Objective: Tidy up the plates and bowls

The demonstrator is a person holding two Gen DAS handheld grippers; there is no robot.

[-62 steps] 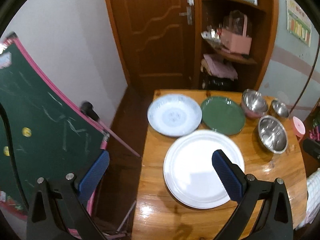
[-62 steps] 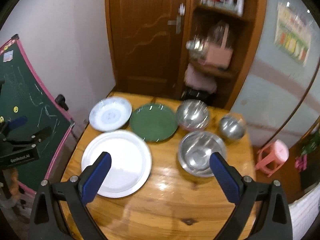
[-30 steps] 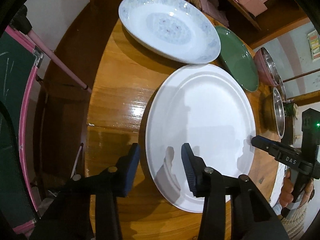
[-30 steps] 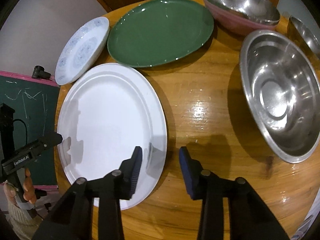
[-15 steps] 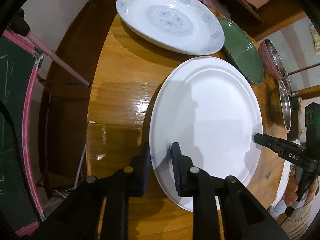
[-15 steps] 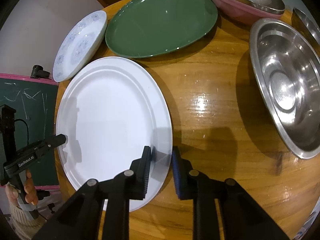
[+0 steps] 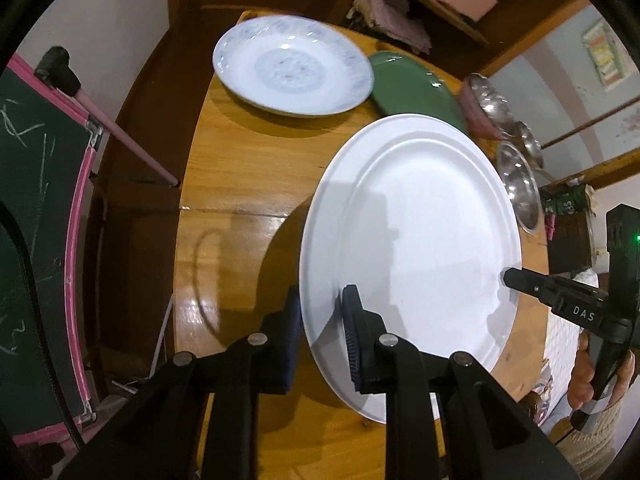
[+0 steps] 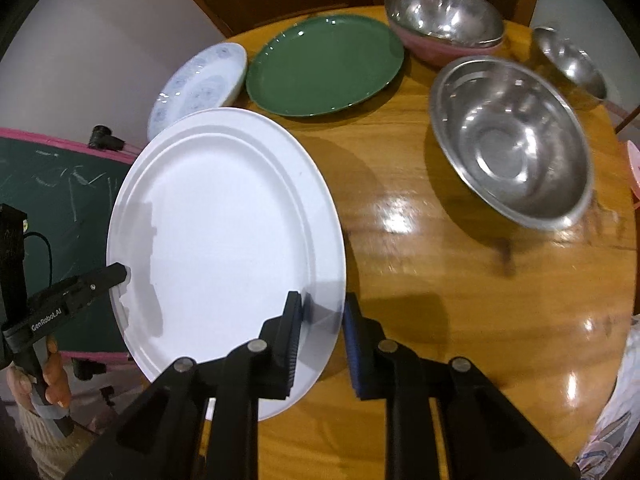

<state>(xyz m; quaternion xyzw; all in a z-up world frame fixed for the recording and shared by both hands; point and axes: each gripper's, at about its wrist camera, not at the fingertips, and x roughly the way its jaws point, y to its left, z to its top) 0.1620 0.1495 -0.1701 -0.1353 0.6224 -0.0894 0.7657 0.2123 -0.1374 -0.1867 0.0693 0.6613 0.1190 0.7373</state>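
- Left wrist view: your left gripper has its jaws clamped on the near rim of the white plate; your right gripper clamps the opposite rim, seen in the right wrist view.
- The white plate is tilted and looks lifted off the surface, judging by the broad shadow under it.
- Progress, as I judge it: barely begun. Nothing is stacked yet.
- Relative to the white plate: the patterned plate and green plate lie beyond its far edge, each alone on the surface.
- The large steel bowl sits well to the right of the white plate; the small steel bowl lies beyond that.
- A steel bowl nested in a pink bowl stands just beyond the green plate.
- Left to do: set the white plate with the other plates, then gather the bowls.
- Change since two seconds ago: both grippers then hung high above the surface, jaws wide, plate lying flat.
- One second ago the jaws straddled the rims, not yet gripping.
- Both pairs of jaws have just been closing onto the rims; the plate now rides between them.
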